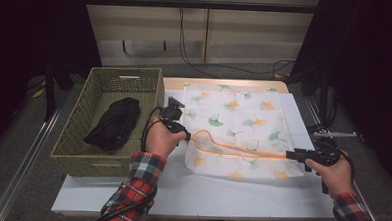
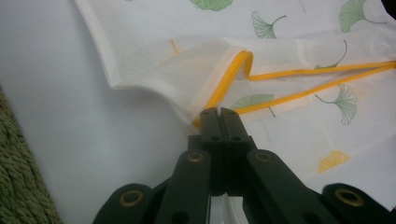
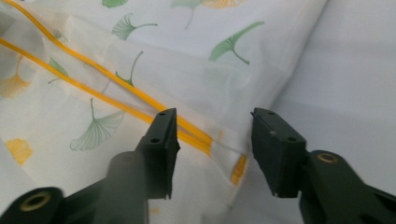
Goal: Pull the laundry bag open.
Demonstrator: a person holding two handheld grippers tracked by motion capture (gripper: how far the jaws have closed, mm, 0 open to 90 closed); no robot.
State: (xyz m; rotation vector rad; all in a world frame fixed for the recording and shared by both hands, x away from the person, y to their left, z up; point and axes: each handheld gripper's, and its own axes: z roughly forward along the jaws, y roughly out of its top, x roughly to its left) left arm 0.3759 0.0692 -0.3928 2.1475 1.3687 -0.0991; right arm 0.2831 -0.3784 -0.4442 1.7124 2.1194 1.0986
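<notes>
You are working with one laundry bag, a thin white mesh printed with leaves, lying flat on the counter just right of the basket. It looks light, limp and likely to slide, so the orange trim at its mouth is your firmest hold. Your left gripper has its jaws pressed shut on that trim at the bag's near left corner. Your right gripper stands with jaws apart over the trim at the right end, pinching nothing. Counted: one bag, one basket, one dark bundle inside the basket, two grippers.
</notes>
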